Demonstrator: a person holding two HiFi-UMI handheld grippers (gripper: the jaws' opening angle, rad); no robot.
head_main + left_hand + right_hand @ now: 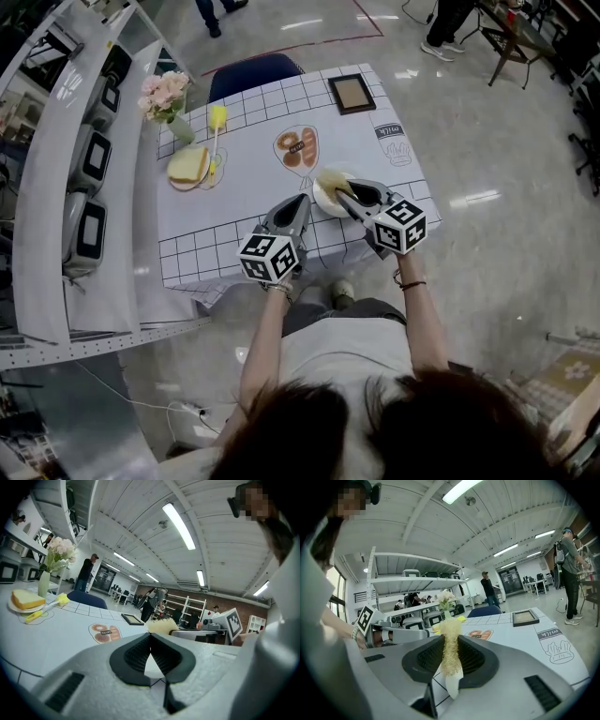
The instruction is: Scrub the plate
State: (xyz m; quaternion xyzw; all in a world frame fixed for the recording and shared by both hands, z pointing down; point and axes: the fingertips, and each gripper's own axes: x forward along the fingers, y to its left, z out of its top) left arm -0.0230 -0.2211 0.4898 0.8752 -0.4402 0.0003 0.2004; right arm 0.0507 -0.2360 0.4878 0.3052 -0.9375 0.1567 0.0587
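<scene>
Right gripper point(451, 639) jaws pinch scrubber point(451, 656) over plate point(322, 202); left gripper point(150, 636) jaws pressed together, empty. Scrubbing likely remains.

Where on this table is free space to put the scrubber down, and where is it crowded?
Bare cloth lies between the bread plate and the left hand-held gripper, and between that plate and the doughnut print. It is crowded around the white plate, at the right hand-held gripper.

Left gripper point(150, 639), right gripper point(451, 644) both closed
</scene>
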